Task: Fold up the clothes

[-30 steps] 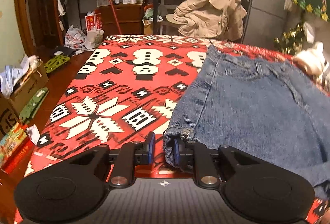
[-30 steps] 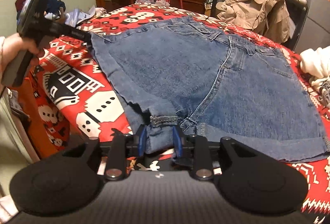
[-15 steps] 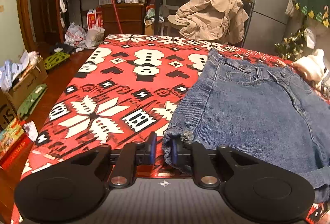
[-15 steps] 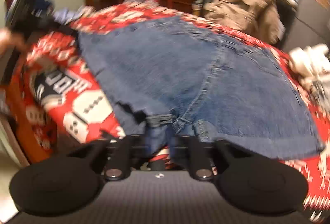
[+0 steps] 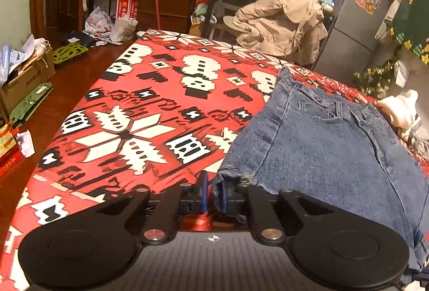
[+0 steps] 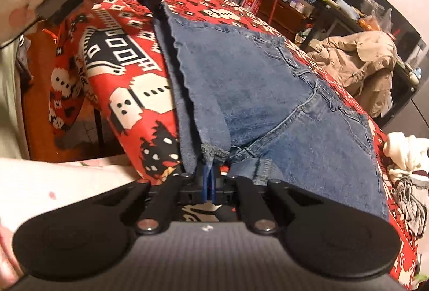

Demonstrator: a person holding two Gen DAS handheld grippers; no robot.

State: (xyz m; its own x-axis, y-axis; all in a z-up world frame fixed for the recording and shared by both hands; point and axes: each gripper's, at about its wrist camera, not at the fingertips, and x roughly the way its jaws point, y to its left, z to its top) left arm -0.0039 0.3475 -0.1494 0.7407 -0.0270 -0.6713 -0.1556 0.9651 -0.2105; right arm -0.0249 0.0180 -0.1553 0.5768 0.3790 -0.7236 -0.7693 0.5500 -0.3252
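Blue denim shorts (image 5: 335, 146) lie on a red, white and black patterned table cover (image 5: 139, 108). My left gripper (image 5: 213, 193) is shut on the frayed corner of one leg hem, lifted a little off the cover. In the right wrist view the shorts (image 6: 268, 92) spread ahead, and my right gripper (image 6: 208, 185) is shut on the hem near the crotch seam. The left gripper (image 6: 158, 0) shows there at the far hem corner, held by a hand; the hem edge hangs taut between the two.
A white garment (image 6: 407, 157) lies at the right edge of the table (image 6: 88, 55). A chair draped with a beige jacket (image 5: 281, 23) stands behind the table, a grey fridge (image 5: 354, 12) beyond. Boxes and bags litter the floor at left (image 5: 26, 76).
My right gripper has closed tight on the hem and lifted it, pulling the near leg edge up off the cover. My left gripper has kept its hold and moved little.
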